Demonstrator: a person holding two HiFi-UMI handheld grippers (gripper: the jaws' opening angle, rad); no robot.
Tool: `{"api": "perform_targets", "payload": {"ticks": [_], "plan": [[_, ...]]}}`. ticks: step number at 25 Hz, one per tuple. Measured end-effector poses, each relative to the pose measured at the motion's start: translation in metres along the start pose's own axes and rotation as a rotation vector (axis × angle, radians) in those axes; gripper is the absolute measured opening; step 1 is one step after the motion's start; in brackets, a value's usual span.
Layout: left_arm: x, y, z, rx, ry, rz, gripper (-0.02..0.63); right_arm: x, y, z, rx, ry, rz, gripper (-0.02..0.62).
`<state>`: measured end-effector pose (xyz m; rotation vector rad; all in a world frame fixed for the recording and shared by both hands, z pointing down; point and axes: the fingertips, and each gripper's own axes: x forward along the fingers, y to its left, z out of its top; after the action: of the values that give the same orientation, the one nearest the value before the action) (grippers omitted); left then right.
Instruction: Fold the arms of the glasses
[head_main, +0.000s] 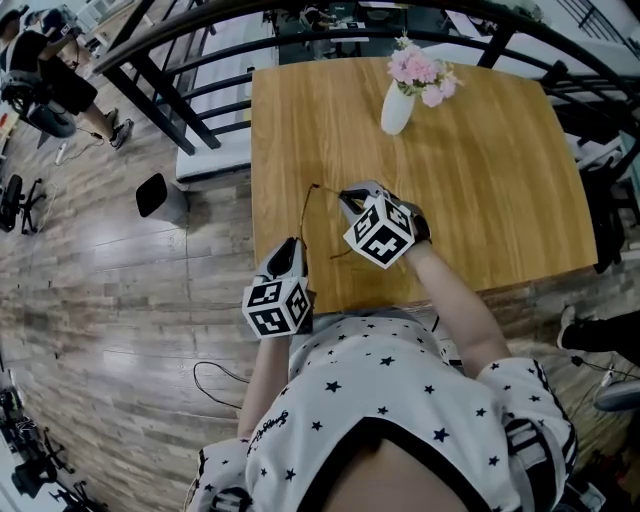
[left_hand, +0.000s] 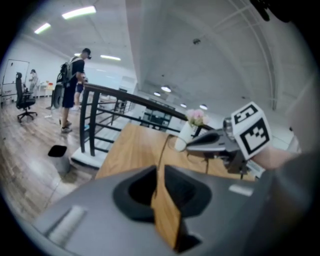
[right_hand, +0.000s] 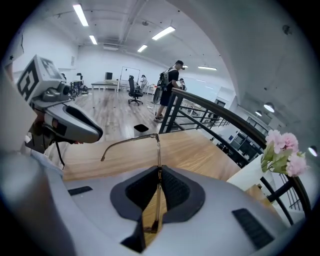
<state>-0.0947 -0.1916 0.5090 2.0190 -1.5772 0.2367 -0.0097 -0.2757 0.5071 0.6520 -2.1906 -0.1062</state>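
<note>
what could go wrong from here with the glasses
1. The right tool pinches only the thin frame of the glasses, held above the table; they may twist or slip in that narrow grip.
2. The left tool has its jaws slightly apart with one arm's tip between them; pulling away could snag and bend that arm.
3. All this happens near the table's front edge, so a drop might reach the floor.
</note>
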Motion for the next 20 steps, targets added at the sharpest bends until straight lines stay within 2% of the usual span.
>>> {"api": "perform_targets", "payload": {"ticks": [4, 7, 15, 17, 20], "plan": [[0.006, -0.003, -0.002, 0.046, 0.01, -0.013, 0.088, -0.01, -0.007, 0.011, 0.016, -0.029, -0.035, 0.02], [0.008, -0.003, 0.0, 0.076, 0.0, -0.01, 0.103, -0.017, -0.012, 0.02, 0.033, -0.054, -0.058, 0.02], [0.004, -0.004, 0.014, 0.103, -0.064, 0.022, 0.101, -0.041, -0.019, 0.036, 0.074, -0.118, -0.098, 0.02], [0.002, -0.005, 0.018, 0.104, -0.081, 0.028, 0.07, -0.044, -0.02, 0.037, 0.079, -0.125, -0.104, 0.02], [0.001, -0.007, 0.019, 0.111, -0.091, 0.027, 0.058, -0.048, -0.021, 0.037, 0.092, -0.134, -0.112, 0.02]]}}
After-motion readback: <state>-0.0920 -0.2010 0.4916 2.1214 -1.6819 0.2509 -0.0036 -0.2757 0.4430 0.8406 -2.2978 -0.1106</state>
